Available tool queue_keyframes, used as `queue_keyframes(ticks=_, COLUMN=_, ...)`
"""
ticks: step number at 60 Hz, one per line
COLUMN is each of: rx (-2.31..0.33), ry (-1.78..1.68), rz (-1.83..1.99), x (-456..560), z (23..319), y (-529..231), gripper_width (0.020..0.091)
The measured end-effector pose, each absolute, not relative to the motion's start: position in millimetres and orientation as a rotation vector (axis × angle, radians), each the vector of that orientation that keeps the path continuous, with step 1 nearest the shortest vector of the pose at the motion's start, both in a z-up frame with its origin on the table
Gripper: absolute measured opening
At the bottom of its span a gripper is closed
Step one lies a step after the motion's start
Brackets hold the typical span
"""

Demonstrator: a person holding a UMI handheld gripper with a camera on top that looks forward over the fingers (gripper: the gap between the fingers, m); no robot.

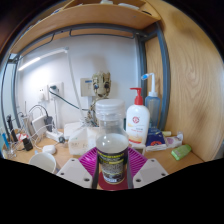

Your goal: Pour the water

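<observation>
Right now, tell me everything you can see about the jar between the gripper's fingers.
The jar is clear, glass or plastic by its look, with a dark label band round its body and a wide mouth with no lid. It stands upright between the gripper fingers, whose pink pads sit close at either side; I cannot tell whether they press on it. Its contents are unclear. Beyond it on the counter stand a lidded clear container and a pump bottle.

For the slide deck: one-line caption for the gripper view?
Gripper shut on a clear glass jar with a dark lid, a white pump bottle with a red label beyond.
</observation>
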State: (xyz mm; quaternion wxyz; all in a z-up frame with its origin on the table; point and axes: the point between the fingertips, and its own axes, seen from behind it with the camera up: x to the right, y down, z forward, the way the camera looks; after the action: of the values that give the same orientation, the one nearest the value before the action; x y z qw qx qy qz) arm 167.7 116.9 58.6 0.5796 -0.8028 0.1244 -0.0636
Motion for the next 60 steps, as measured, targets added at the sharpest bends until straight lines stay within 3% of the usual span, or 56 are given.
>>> queue_keyframes(ticks=4, rx=-1.904, ry=0.307, rz=-0.152, x=168, z=57, y=115, gripper_width=0.0443)
queue_keyframes(ticks=9, rx=-1.959, ry=0.314, rz=-0.19, x=171, z=49, y=106, gripper_width=0.0595)
queue_keyframes(ticks=12, rx=-1.992, ry=0.308, rz=-0.211, x=171, z=44, y=95, gripper_width=0.064)
queue_keyframes(ticks=23, rx=-2.152, ry=0.305, rz=-0.171, x=158, z=33, y=23, gripper_width=0.0637)
queue_keyframes(ticks=41, rx=-2.298, ry=0.25, rz=-0.153, x=147, z=80, y=-73, gripper_width=0.0631)
queue_keyframes(ticks=60, rx=-2.311, ry=0.194, rz=-0.122, x=131, z=117, y=-91, gripper_width=0.0639)
